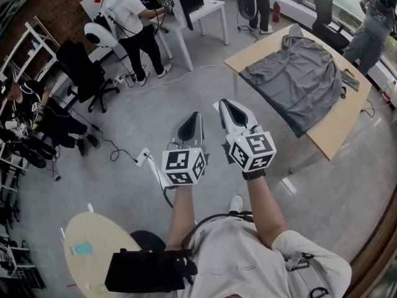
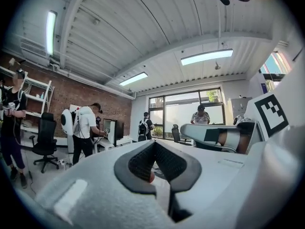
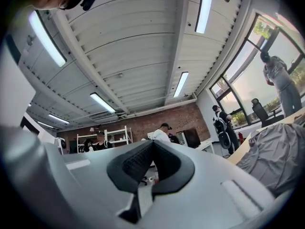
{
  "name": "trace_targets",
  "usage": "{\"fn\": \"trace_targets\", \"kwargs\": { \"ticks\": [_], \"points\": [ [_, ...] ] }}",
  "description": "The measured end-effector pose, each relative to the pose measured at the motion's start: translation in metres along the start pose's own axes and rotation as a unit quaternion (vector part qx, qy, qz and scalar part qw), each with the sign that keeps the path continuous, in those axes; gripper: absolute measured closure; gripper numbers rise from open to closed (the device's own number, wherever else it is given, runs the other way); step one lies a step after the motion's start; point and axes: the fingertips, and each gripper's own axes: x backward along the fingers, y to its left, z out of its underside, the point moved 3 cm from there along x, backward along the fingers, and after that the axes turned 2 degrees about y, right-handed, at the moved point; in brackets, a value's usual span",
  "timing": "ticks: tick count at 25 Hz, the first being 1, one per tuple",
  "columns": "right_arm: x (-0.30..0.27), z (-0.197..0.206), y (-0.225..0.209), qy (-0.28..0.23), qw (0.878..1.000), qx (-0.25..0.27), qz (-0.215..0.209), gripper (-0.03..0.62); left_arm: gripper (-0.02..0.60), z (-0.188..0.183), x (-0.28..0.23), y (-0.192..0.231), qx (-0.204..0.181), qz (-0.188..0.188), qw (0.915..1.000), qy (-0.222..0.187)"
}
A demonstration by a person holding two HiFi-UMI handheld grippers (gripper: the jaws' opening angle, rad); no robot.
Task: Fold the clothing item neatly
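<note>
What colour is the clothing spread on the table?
The clothing is plain grey; the head view shows it best.

Your right gripper view cuts the grey hooded garment (image 3: 276,161) off at its right edge, wooden bench (image 3: 238,151) beneath only a sliver, your head view's bottom edge clips the round pale table (image 1: 105,234), black bag (image 1: 146,270) hiding its side.

Bright ceiling strip lights (image 2: 206,57); window (image 3: 257,75) glare; fisheye edges dark, curved

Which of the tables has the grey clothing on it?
The wooden table at the upper right: the grey top lies spread across it. The white desk and round table have none.
</note>
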Motion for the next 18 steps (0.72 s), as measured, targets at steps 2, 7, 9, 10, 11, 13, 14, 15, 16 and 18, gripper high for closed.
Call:
{"fn": "trace_targets", "kwargs": {
  "ticks": [2, 7, 9, 10, 11, 13, 14, 15, 16, 18],
  "points": [
    [-0.005, 0.003, -0.031, 0.001, 0.999, 0.012, 0.032, 0.588, 0.58, 0.008, -0.027, -0.007, -0.002, 0.02, 0.9998, 0.007],
    [-0.002, 0.009, -0.102, 0.016, 0.995, 0.018, 0.1, 0.588, 0.58, 0.026, -0.095, -0.025, 0.006, 0.067, 0.9971, 0.035],
    [0.004, 0.007, -0.128, 0.017, 0.991, 0.027, 0.127, 0.589, 0.58, 0.03, -0.123, -0.038, 0.012, 0.09, 0.9952, 0.036],
    [0.007, 0.006, -0.142, 0.015, 0.989, 0.029, 0.141, 0.589, 0.58, 0.032, -0.137, -0.045, 0.014, 0.104, 0.9938, 0.037],
    [0.009, 0.005, -0.155, 0.014, 0.987, 0.031, 0.155, 0.588, 0.58, 0.035, -0.151, -0.055, 0.015, 0.121, 0.9918, 0.039],
    [0.013, 0.006, -0.18, 0.021, 0.983, 0.047, 0.176, 0.588, 0.58, 0.045, -0.18, -0.075, 0.014, 0.157, 0.9863, 0.049],
    [0.014, 0.007, -0.192, 0.027, 0.98, 0.061, 0.186, 0.588, 0.58, 0.051, -0.195, -0.084, 0.013, 0.174, 0.9831, 0.054],
    [0.013, 0.007, -0.205, 0.032, 0.977, 0.074, 0.197, 0.588, 0.58, 0.055, -0.211, -0.093, 0.012, 0.19, 0.9799, 0.059],
    [0.012, 0.006, -0.219, 0.034, 0.974, 0.081, 0.209, 0.588, 0.58, 0.059, -0.228, -0.101, 0.012, 0.205, 0.9767, 0.063],
    [0.007, 0.001, -0.248, 0.032, 0.968, 0.079, 0.237, 0.589, 0.58, 0.059, -0.263, -0.114, 0.013, 0.232, 0.9704, 0.067]
  ]
}}
